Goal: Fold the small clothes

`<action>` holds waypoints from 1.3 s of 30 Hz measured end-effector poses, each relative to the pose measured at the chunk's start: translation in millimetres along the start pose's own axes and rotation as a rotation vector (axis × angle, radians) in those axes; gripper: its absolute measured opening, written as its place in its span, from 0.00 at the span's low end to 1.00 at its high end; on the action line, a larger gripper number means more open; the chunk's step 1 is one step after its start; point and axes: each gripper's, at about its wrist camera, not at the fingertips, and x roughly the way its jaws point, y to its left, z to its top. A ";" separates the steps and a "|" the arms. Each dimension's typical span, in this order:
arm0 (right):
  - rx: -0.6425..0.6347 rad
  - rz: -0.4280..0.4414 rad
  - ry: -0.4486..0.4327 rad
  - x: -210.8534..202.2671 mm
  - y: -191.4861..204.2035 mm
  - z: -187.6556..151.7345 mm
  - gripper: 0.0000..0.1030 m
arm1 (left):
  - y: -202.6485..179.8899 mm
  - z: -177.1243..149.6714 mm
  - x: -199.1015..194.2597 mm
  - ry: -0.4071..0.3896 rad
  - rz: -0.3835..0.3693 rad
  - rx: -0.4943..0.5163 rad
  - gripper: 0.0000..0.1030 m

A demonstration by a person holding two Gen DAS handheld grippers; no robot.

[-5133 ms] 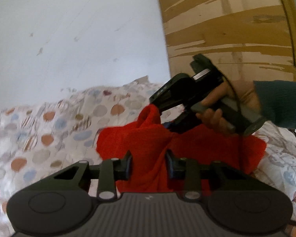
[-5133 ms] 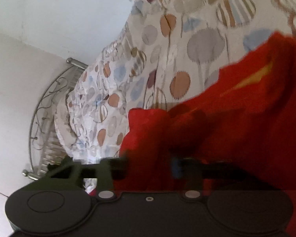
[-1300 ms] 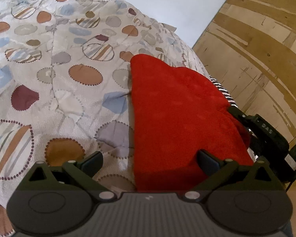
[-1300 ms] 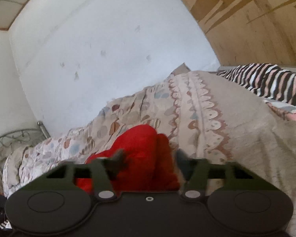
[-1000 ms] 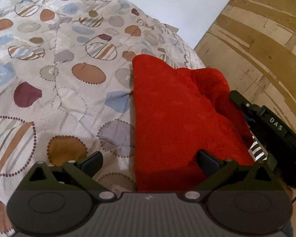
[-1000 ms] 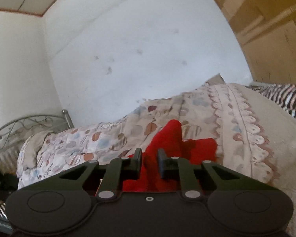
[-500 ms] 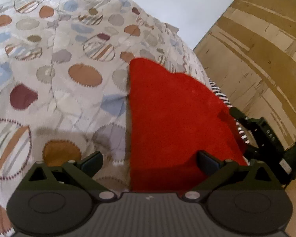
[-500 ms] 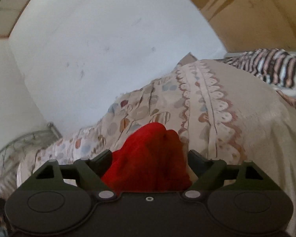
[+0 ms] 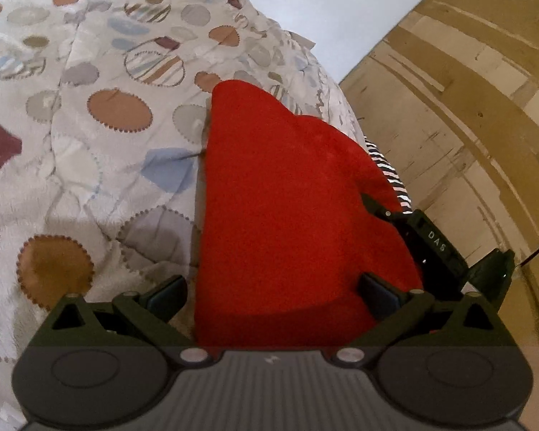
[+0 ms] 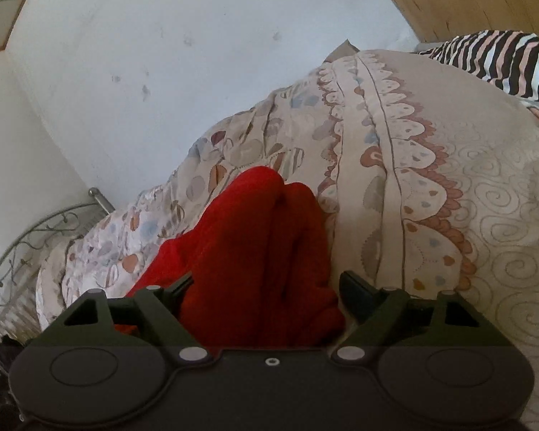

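You have a spotted quilt (image 9: 90, 136) spread over the bed, a striped cloth (image 10: 499, 61) by the wooden panel (image 9: 478, 107), and a metal bedframe (image 10: 36, 237).

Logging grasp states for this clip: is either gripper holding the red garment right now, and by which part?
Nothing is held. The left gripper and right gripper are both open, fingers spread either side of the red garment lying on the bedspread.

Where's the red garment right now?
The red garment lies folded on the patterned quilt, between the open jaws in both wrist views, near the bed's right edge.

Home bedroom, patterned quilt (image 9: 90, 136) on bed, metal bedframe (image 10: 36, 230), white wall (image 10: 161, 72), striped bedding (image 10: 503, 61)
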 end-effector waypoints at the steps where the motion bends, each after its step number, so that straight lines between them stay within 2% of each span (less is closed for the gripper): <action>1: 0.002 0.001 0.000 -0.4 -0.2 -0.1 0.81 | -1.7 -0.1 -0.1 -0.005 0.009 0.018 1.00; 5: 0.013 0.012 -0.003 0.6 -3.1 0.3 0.81 | -6.6 -0.1 2.4 -0.010 0.034 0.051 1.00; 17: 0.035 0.033 -0.014 -1.6 -7.7 0.1 0.82 | -3.3 -0.2 0.8 -0.003 0.031 0.032 1.00; 22: 0.039 0.039 -0.016 -2.6 -7.3 -0.6 0.82 | -7.9 8.9 -1.9 0.027 0.044 0.084 1.00; 24: 0.039 0.041 -0.017 -2.7 -7.3 -0.8 0.82 | -12.8 15.7 -8.3 -0.001 0.045 0.119 1.00; 25: 0.040 0.042 -0.017 -2.8 -7.5 -1.0 0.83 | -13.2 18.6 -13.9 -0.039 0.025 0.119 0.99; 26: 0.041 0.044 -0.018 -3.0 -7.8 -1.1 0.83 | -11.2 21.4 -18.9 -0.077 0.000 0.108 0.99; 28: 0.045 0.046 -0.019 -3.2 -8.7 -1.2 0.83 | -5.8 28.4 -20.4 -0.102 -0.016 0.070 1.00; 32: 0.046 0.047 -0.020 -3.7 -9.0 -1.4 0.83 | 11.6 38.5 -0.9 -0.048 0.009 0.002 1.00; 36: 0.048 0.050 -0.021 -4.1 -9.3 -1.7 0.83 | 29.2 40.5 24.2 0.055 -0.069 -0.073 1.00; 39: 0.056 0.057 -0.021 -4.7 -9.8 -2.2 0.84 | 38.2 38.8 33.6 0.071 -0.105 -0.104 1.00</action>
